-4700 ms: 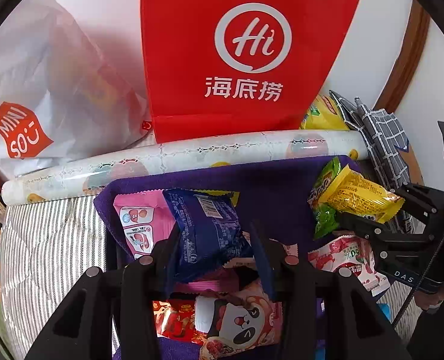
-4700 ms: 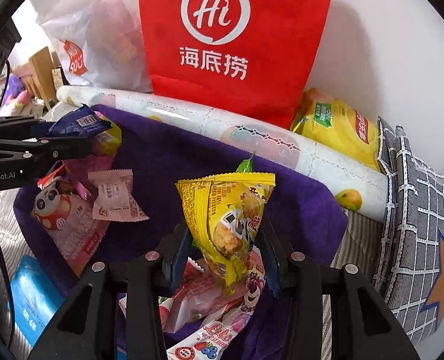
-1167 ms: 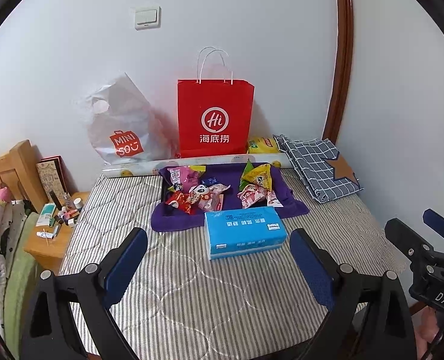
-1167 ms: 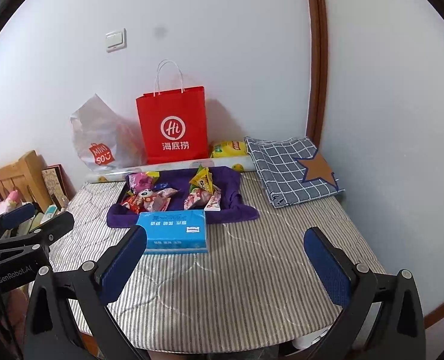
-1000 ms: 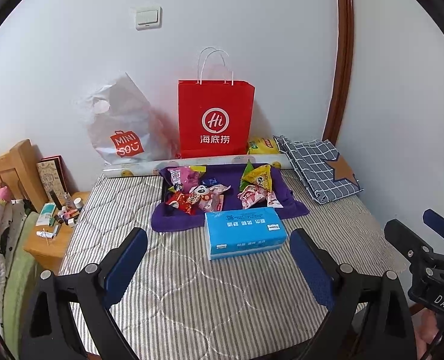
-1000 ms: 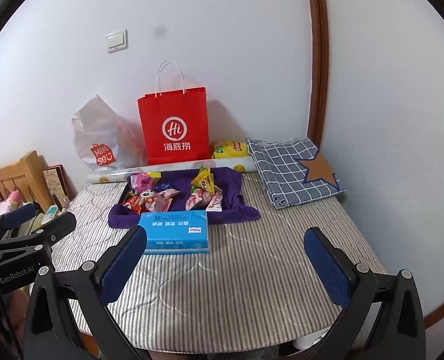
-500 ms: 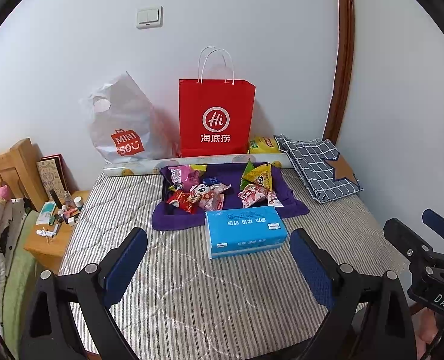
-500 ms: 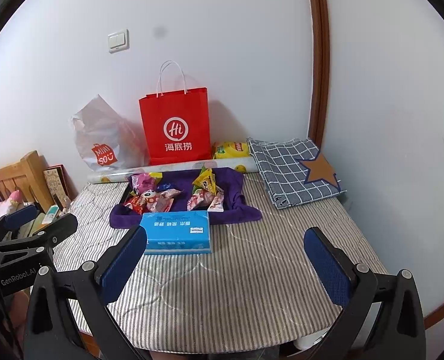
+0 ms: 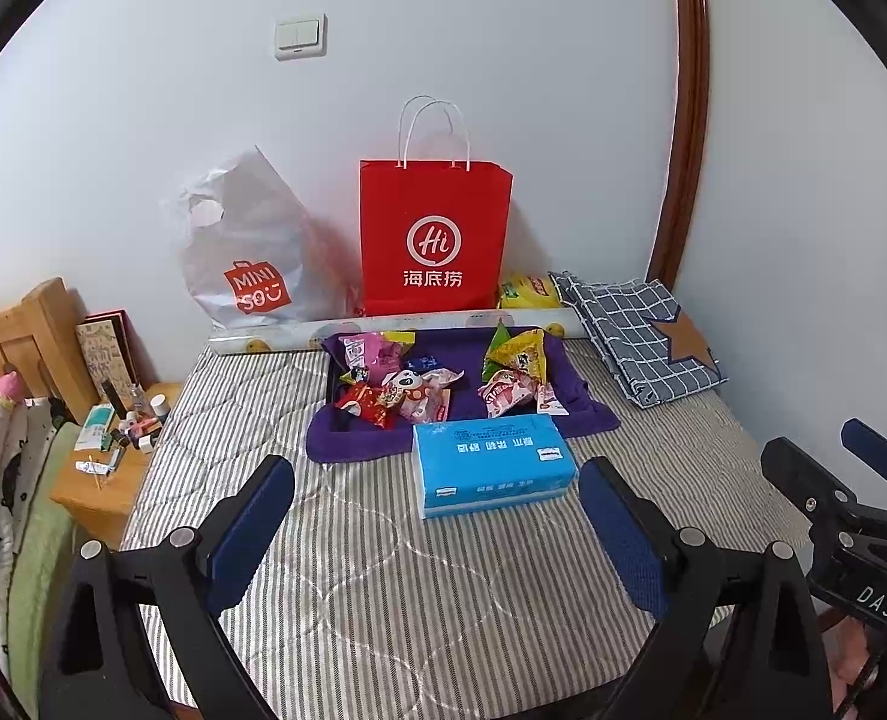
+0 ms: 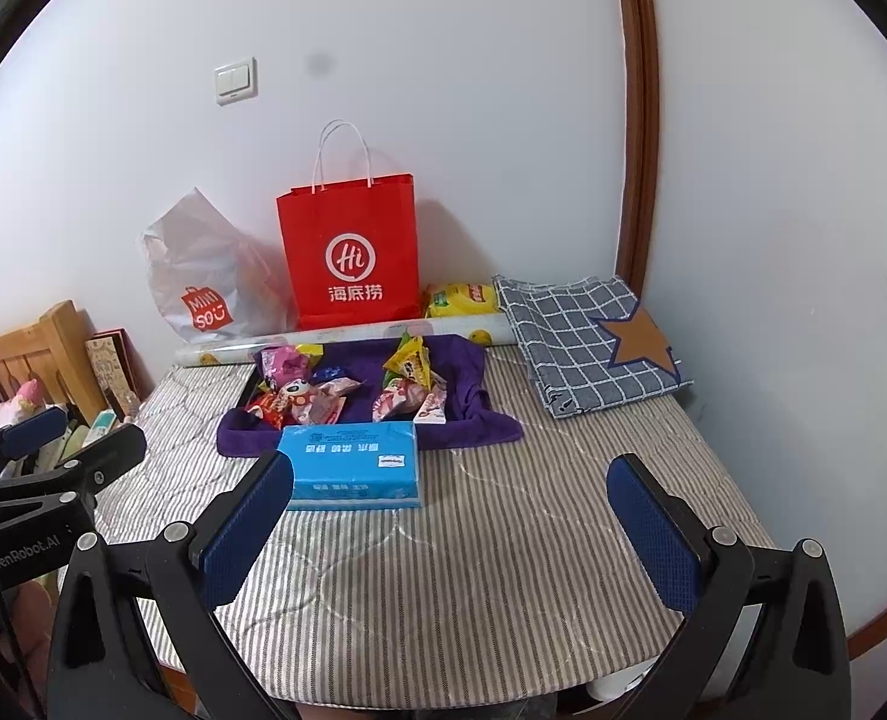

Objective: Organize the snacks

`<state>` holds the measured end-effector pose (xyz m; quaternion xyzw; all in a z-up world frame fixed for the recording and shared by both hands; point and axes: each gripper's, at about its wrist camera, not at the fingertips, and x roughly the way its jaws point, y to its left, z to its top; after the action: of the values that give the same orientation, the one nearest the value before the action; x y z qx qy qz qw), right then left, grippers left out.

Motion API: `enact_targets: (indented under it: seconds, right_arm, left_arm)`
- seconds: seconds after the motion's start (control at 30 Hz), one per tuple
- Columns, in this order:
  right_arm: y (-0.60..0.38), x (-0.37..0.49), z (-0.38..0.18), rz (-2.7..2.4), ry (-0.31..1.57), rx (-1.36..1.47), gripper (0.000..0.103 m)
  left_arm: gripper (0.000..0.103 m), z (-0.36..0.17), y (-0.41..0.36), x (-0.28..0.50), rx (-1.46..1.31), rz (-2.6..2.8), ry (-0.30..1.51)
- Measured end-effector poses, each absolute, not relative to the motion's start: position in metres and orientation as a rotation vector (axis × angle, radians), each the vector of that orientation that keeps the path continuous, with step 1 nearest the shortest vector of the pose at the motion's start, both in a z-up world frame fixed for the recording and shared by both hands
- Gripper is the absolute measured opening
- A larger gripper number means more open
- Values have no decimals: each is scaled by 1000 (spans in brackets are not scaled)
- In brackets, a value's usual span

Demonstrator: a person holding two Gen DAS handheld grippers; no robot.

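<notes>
So both grippers are hanging back off the foot of the bed right now, the left gripper (image 9: 437, 516) and the right gripper (image 10: 449, 516) each with jaws spread wide and nothing in them. The snacks are all up at the far end on a purple towel (image 9: 347, 447) laid over a tray, split into two little heaps: the left pile (image 9: 392, 387) with pink, red and panda-print packets, and the right pile (image 9: 512, 375) with the yellow bag propped on top of a few pink ones. Honestly it looks sorted to me, or near enough. What I'd worry about if they go back in: the blue tissue box (image 9: 491, 465) sits right against the front edge of the towel, directly between the grippers and the snacks, so a low reach would likely shove it into the piles or drag the towel. That yellow bag looks tippy, and a nudge could slide it across the gap into the other heap. These wrappers are slick and puffy too, so I'd guess a pinch at the edge just slips off. And the red paper bag (image 9: 434, 240) standing behind could topple onto everything if bumped.
</notes>
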<state>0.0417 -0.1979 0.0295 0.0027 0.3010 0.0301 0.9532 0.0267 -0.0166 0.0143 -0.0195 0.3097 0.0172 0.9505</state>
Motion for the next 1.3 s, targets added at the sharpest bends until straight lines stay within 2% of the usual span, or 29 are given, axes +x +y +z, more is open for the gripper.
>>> enact_targets:
  seconds: [1.3]
  right_arm:
    - [-204,40,34,75,600,17,103]
  left_arm:
    - [99,16,-21,27,-35,47,628]
